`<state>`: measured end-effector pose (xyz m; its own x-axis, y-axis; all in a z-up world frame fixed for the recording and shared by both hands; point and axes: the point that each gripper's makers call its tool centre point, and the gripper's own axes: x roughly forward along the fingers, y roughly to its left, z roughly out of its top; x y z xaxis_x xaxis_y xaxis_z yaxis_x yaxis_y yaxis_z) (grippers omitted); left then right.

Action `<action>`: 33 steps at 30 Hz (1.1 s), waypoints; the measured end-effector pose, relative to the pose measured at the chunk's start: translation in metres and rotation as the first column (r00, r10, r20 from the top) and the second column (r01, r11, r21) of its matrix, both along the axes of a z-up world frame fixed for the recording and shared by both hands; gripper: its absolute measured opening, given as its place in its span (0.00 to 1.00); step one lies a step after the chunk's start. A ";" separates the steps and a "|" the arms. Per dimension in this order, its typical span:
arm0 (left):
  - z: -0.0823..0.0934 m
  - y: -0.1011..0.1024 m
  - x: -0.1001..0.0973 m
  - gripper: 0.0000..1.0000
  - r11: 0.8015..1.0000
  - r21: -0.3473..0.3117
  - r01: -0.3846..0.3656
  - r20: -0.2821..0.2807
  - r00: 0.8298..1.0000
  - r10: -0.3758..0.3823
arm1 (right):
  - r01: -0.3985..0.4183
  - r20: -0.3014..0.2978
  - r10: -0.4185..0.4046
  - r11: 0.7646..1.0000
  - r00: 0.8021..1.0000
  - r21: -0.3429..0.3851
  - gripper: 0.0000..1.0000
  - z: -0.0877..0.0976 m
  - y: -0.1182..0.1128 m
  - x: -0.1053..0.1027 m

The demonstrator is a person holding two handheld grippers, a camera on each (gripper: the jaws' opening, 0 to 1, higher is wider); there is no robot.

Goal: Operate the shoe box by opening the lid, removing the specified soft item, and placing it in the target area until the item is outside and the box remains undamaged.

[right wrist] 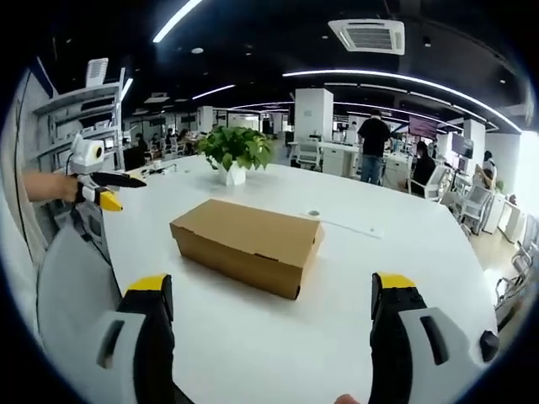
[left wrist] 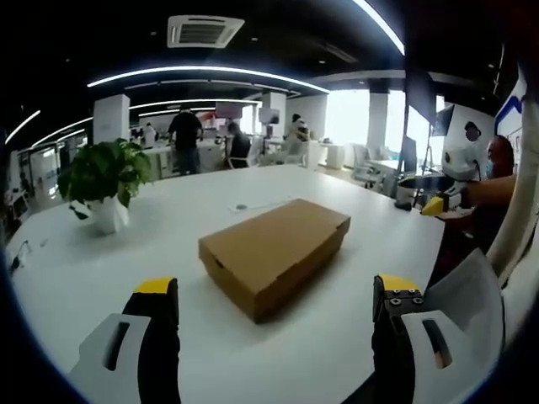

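Left gripper view: the left gripper (left wrist: 274, 307) has its jaws spread wide, holding nothing, the closed shoe box (left wrist: 274, 252) mid-frame on the table (left wrist: 354, 328). Right gripper (right wrist: 274, 303) likewise gapes empty.

The setting is an open-plan office: a large white tabletop (left wrist: 76, 278) is extending across the foreground, and rows of desks with monitors and office chairs (right wrist: 310, 153) are filling the space behind it. Several people (left wrist: 185, 139) are standing or sitting at those workstations, while white square columns (right wrist: 313, 114), a dark open ceiling with long curved light strips (left wrist: 210, 73) and a recessed ceiling air-conditioning unit (right wrist: 367, 35) are running overhead. A potted green plant (right wrist: 237, 150) is standing on the tabletop, metal shelving (right wrist: 80, 126) is lining one side, and daylight is entering through large windows (left wrist: 347, 116) at the far wall.
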<state>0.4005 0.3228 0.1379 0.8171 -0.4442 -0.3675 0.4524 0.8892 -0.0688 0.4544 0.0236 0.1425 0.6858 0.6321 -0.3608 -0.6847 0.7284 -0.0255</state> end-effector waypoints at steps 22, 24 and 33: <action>-0.024 -0.006 0.028 0.92 1.000 0.018 -0.002 -0.023 1.000 0.002 | -0.058 -0.027 0.057 0.997 0.998 -0.044 0.90 -0.027 0.012 0.044; -0.027 -0.006 0.030 0.92 1.000 0.017 -0.004 -0.026 1.000 0.004 | -0.065 -0.036 0.063 0.996 0.997 -0.053 0.90 -0.033 0.013 0.048; -0.035 -0.003 0.041 0.83 0.999 0.023 -0.034 -0.026 0.999 0.035 | -0.111 -0.044 0.108 0.991 0.993 -0.079 0.84 -0.044 0.024 0.062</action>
